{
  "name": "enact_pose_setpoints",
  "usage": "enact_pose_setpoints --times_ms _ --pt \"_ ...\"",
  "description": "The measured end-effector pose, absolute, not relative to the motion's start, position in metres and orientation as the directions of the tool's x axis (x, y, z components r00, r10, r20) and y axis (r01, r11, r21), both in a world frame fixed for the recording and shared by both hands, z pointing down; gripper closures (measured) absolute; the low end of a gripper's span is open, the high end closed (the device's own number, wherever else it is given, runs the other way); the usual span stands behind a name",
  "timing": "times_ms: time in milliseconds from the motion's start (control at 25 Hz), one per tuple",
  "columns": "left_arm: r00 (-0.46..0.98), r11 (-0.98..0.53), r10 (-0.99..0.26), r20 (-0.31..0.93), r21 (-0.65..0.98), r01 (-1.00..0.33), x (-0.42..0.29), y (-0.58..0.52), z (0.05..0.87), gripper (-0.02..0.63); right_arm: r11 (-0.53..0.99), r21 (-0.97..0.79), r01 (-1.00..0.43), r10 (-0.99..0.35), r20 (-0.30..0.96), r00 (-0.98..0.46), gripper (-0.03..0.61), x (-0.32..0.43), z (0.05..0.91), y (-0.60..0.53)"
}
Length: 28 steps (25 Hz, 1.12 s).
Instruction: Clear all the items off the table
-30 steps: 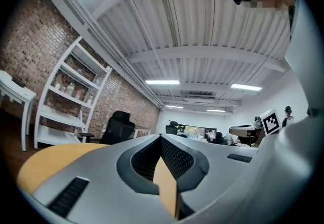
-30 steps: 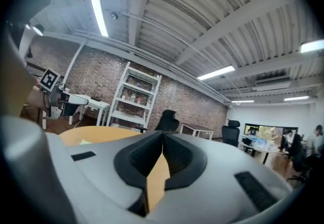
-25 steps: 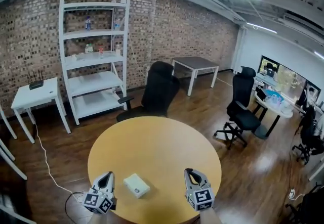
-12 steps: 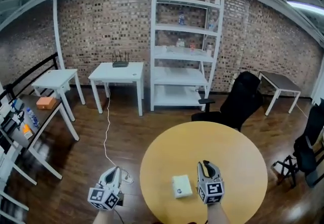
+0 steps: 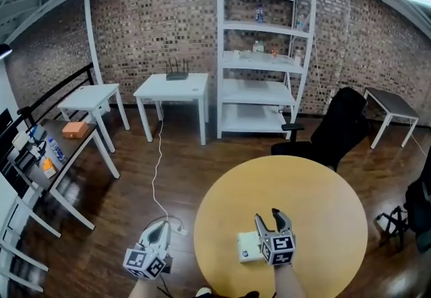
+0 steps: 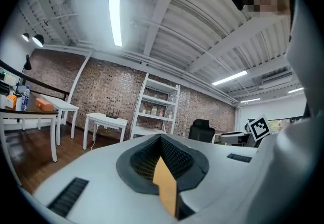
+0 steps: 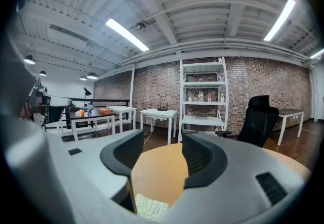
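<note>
The right gripper (image 5: 271,221) has closed in on the white box (image 5: 248,247), the only item visible on the round tabletop (image 5: 323,202). A second ago it hung well to the right of the box with its jaws clenched. Now it sits just beside the box's right edge, and its jaws are opening. In the right gripper view the 2 dark pads (image 7: 124,154) stand apart with bare tabletop between them. A corner of the box (image 7: 151,208) shows low at the root of the gap, and neither pad presses on it. So nothing is grasped yet.

The left gripper (image 5: 159,231) has drifted the other way. It was over the tabletop near the box's left side, and it now hangs off the tabletop's left edge above the wooden floor, near a white cable (image 5: 156,175). Its own view shows the jaws drawn together with nothing between them.

For the task, this looks like the start of the pickup, done by the right gripper alone. The box still lies flat near the tabletop's near edge, so clearing has not begun. The box looks broad against the gap between the jaws. The jaws likely need to spread further and come down squarely over 2 opposite sides, or a pad may land on top and push the box away.
</note>
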<state>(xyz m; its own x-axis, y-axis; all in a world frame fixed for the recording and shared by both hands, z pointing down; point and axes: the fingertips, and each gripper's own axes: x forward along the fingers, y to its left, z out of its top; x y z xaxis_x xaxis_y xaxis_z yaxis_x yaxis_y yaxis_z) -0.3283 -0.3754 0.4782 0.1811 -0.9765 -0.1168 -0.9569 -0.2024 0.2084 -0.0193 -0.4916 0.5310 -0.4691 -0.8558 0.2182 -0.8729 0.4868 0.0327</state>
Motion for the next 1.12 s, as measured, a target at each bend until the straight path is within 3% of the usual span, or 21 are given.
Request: enact_pose_setpoints --times_ms 280,400,600,640,760,800,1120 --pt "0.173 -0.182 -0.983 -0.059 0.219 -0.959 -0.35 -0.394 0.499 0.623 0.468 0.021 -0.884 -0.838 0.328 -0.436 0.332 -0.023 0.567 -0.5" --pt "0.207 -0.201 -0.978 0.002 0.229 -0.953 -0.343 -0.396 0.516 0.623 0.478 -0.004 -0.878 -0.782 0.454 -0.428 0.206 -0.03 0.608 -0.49" --pt "0.247 -0.22 -0.967 0.064 0.281 -0.934 -0.323 -0.404 0.539 0.623 0.472 -0.018 -0.882 -0.687 0.62 -0.38 0.168 -0.021 0.67 -0.47" --pt "0.251 -0.22 -0.965 0.073 0.292 -0.931 -0.321 -0.404 0.544 0.623 0.468 -0.021 -0.884 -0.664 0.651 -0.367 0.114 -0.02 0.683 -0.466" --pt "0.266 -0.22 -0.957 0.112 0.315 -0.923 -0.317 -0.404 0.562 0.623 0.45 -0.052 -0.891 -0.595 0.726 -0.344 0.097 -0.019 0.718 -0.452" --pt "0.273 -0.221 -0.954 0.128 0.32 -0.921 -0.315 -0.403 0.568 0.623 0.442 -0.066 -0.895 -0.573 0.747 -0.338 0.032 -0.019 0.728 -0.447" --pt "0.294 -0.212 -0.935 0.2 0.352 -0.912 -0.315 -0.403 0.596 0.623 0.407 0.003 -0.913 -0.481 0.85 -0.212 0.011 -0.015 0.774 -0.432"
